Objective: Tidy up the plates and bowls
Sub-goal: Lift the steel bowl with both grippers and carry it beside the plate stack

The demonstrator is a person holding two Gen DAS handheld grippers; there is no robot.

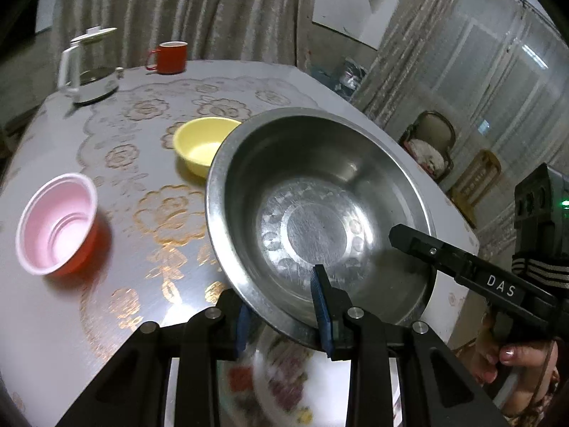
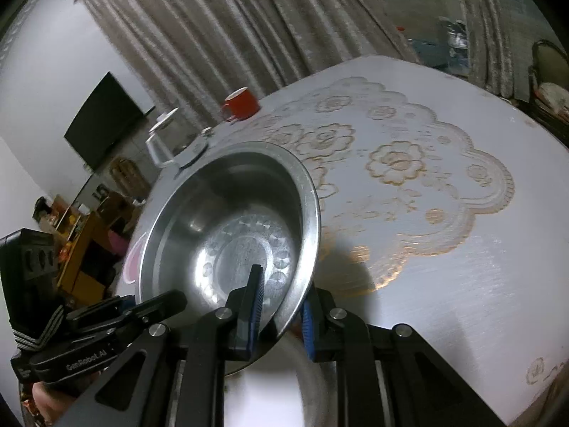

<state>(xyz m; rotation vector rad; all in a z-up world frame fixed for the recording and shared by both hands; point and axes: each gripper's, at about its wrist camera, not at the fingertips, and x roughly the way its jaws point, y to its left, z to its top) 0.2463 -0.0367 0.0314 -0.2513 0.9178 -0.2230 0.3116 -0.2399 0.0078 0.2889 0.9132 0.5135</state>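
Note:
A large steel bowl (image 1: 313, 213) hangs tilted above the table, held by both grippers. My left gripper (image 1: 282, 316) is shut on its near rim, one blue pad inside the bowl and one outside. In the same view my right gripper (image 1: 403, 236) clamps the rim on the right. The right wrist view shows the steel bowl (image 2: 231, 227) with my right gripper (image 2: 281, 309) shut on its edge, and my left gripper (image 2: 167, 302) on the rim at the left. A flowered white plate (image 1: 281, 388) lies blurred beneath the bowl. A yellow bowl (image 1: 202, 146) sits behind it, and a pink-lined red bowl (image 1: 57, 224) stands at the left.
A red mug (image 1: 170, 57) and a glass kettle (image 1: 89, 67) stand at the table's far side. The table (image 2: 462, 284) has a gold flower-patterned cover. Curtains hang behind it and chairs (image 1: 434, 149) stand to the right. A hand (image 1: 512, 352) grips the right tool.

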